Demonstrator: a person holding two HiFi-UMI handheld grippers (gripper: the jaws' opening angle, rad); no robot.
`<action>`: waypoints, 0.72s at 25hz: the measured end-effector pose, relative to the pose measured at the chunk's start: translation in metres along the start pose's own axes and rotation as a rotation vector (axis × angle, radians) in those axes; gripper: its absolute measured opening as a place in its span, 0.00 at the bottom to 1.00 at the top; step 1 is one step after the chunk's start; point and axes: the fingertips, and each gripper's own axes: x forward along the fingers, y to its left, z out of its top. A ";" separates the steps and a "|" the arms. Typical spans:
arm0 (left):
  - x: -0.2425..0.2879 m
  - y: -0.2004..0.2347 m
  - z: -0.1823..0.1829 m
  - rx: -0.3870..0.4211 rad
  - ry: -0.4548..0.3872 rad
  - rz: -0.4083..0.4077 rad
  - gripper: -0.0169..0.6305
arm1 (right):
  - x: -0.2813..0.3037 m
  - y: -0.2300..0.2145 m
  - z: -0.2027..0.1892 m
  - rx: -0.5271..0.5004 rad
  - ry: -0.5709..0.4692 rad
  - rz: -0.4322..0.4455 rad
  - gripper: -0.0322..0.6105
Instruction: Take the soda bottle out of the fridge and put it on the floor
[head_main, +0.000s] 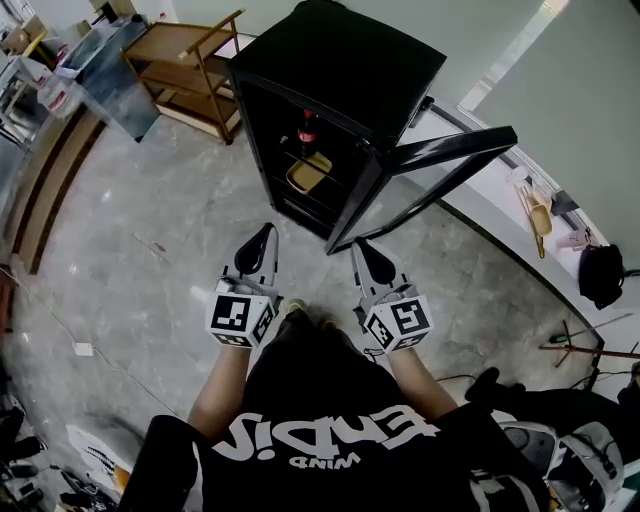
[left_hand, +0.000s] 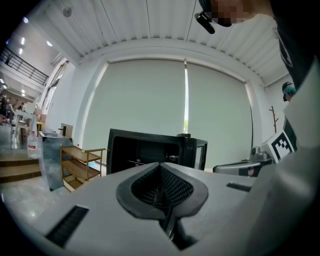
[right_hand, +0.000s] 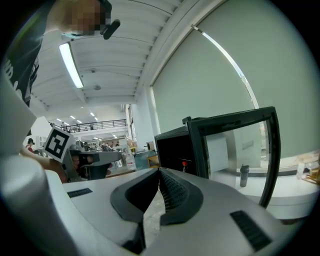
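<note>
The black mini fridge (head_main: 340, 60) stands on the floor ahead of me with its glass door (head_main: 440, 165) swung open to the right. Inside on a shelf stands the soda bottle (head_main: 307, 130), dark with a red cap and label; its red cap (right_hand: 185, 164) also shows in the right gripper view. A yellowish tray (head_main: 310, 172) lies on the shelf below it. My left gripper (head_main: 262, 232) and right gripper (head_main: 362, 246) are held side by side in front of the fridge, short of it, both shut and empty. The left gripper (left_hand: 161, 165) and the right gripper (right_hand: 159, 170) both point at the fridge's opening.
A wooden shelf cart (head_main: 190, 70) stands left of the fridge. Steps (head_main: 50, 180) run along the far left. A low ledge (head_main: 500, 215) with small items runs along the right wall, with a black bag (head_main: 600, 275) beside it. A dark flask (right_hand: 243, 175) shows through the door.
</note>
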 end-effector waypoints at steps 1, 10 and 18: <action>0.005 0.004 -0.002 -0.004 0.004 -0.008 0.04 | 0.005 0.002 -0.002 0.001 0.002 0.000 0.09; 0.028 0.026 -0.007 -0.017 0.030 -0.057 0.04 | 0.034 0.002 -0.009 0.008 0.006 -0.028 0.09; 0.037 0.027 -0.017 -0.024 0.033 -0.058 0.04 | 0.037 -0.005 -0.015 0.009 0.013 -0.034 0.09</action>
